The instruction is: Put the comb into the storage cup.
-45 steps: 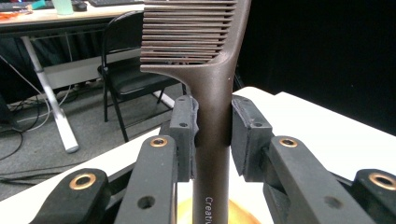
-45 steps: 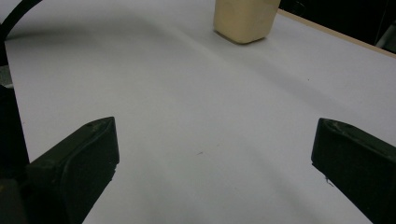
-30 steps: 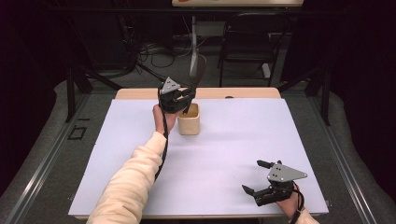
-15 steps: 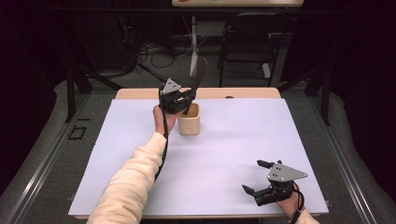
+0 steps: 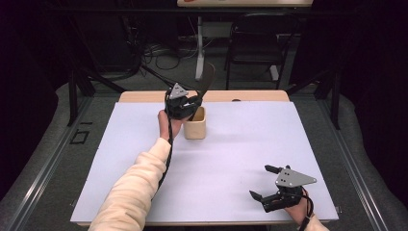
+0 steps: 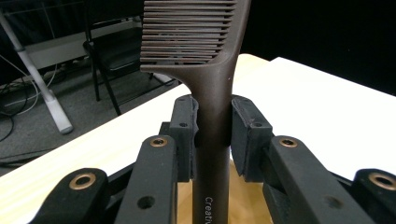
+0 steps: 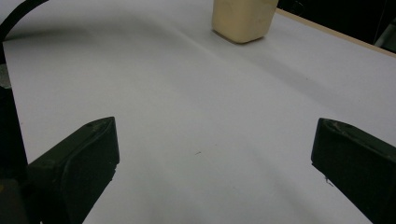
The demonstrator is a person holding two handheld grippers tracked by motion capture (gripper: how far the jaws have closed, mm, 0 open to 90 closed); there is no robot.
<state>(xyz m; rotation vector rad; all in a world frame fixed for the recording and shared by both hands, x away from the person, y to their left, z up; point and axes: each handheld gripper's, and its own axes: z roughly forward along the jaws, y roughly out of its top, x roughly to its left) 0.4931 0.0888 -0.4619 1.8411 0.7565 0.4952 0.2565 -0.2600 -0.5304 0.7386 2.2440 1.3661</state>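
A dark brown comb (image 6: pixel 205 70) stands upright with its handle running down into a tan cup (image 5: pixel 196 125) near the far middle of the white sheet. My left gripper (image 6: pixel 212 126) is shut on the comb's handle just under the teeth, and in the high view the left gripper (image 5: pixel 185 105) hangs above the cup's rim with the comb (image 5: pixel 206 81) sticking up past it. Near the front right corner my right gripper (image 5: pixel 265 183) lies low over the sheet, open, nothing between its jaws. In the right gripper view the cup (image 7: pixel 243 18) stands far ahead.
The white sheet (image 5: pixel 240 144) covers most of a wooden table (image 5: pixel 260 96), whose far edge stays bare. Behind the table are a black chair (image 5: pixel 260 43), a white post (image 5: pixel 199 48) and cables on the floor. A sleeved forearm (image 5: pixel 139 183) crosses the sheet's left half.
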